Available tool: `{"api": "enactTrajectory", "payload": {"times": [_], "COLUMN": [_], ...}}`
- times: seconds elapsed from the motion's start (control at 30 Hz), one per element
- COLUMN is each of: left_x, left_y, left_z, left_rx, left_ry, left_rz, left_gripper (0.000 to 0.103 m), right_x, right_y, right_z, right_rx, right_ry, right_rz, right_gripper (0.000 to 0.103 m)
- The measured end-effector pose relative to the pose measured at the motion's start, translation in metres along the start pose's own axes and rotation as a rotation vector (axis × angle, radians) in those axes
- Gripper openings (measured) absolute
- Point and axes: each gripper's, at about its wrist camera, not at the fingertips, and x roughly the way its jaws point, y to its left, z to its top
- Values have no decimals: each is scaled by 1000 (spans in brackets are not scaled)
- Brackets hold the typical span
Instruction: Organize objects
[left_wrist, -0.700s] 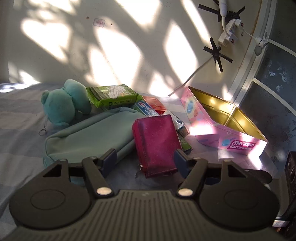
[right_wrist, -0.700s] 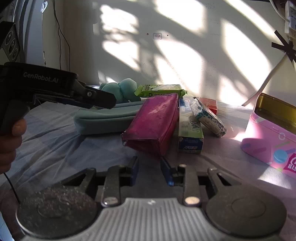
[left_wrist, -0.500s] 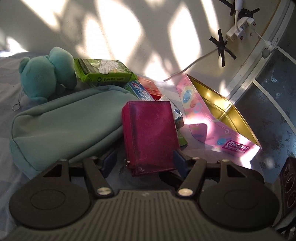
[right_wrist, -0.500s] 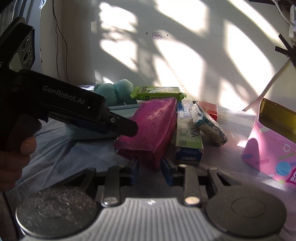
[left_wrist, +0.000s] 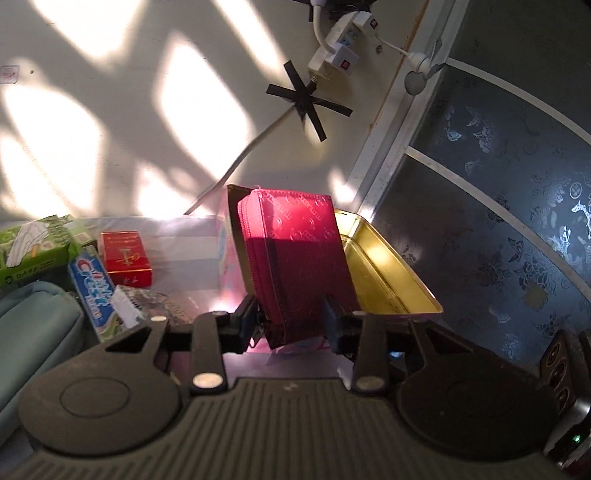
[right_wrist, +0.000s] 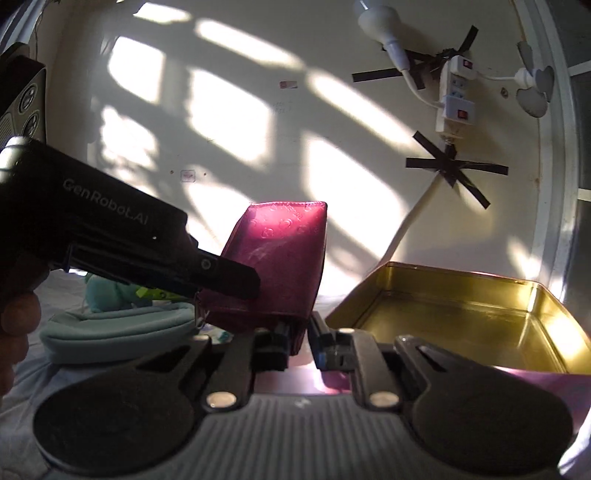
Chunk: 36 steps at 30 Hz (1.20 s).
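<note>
My left gripper (left_wrist: 290, 319) is shut on the red wallet (left_wrist: 295, 258) and holds it lifted, upright, in front of the open pink biscuit tin (left_wrist: 388, 273) with a gold inside. In the right wrist view the wallet (right_wrist: 280, 258) hangs in the air left of the tin (right_wrist: 461, 310), with the left gripper (right_wrist: 229, 277) clamped on it. My right gripper (right_wrist: 299, 332) sits just below the wallet's lower corner, jaws narrowly apart; whether they touch the wallet is unclear.
On the bed lie a teal pouch (left_wrist: 33, 332), a toothpaste box (left_wrist: 92, 291), a red card box (left_wrist: 125, 258), a green tissue pack (left_wrist: 33, 251) and a teal plush toy (right_wrist: 107, 295). A wall with a taped power strip (right_wrist: 454, 99) stands behind.
The left gripper closed on the red wallet, lifted it off the pile and carried it right toward the tin. The right gripper rose and moved right with it.
</note>
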Motion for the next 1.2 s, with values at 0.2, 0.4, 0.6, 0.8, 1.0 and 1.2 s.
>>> {"api": "enactTrajectory", "payload": {"times": [0.2,0.4,0.6,0.8,1.0,1.2], "left_x": [87,119,92,18,-48,-87], "left_y": [-45,-66,-58,-18,57,111], "left_z": [17,15,9,-21,-61,-89], "left_rx": [27,64,87,100,-37,-175], "left_ry": [45,76,65,18,16,-2], "left_rz": [-80,-19,44,163,378,551], "left_gripper": [41,42,46,46,46,46], "right_x": [14,22,-1,-19,11,62], "right_y": [-86,-117,-109,-65,5,85], "right_z": [-1,-17,-25,-23,-25,-19], "right_rx": [94,152,171,160,92,-134], "right_ry": [20,62,-11,-35,91,128], "right_rz": [-173,-227,-228,-89,128,160], "right_gripper": [13,17,26,26,25,25]}}
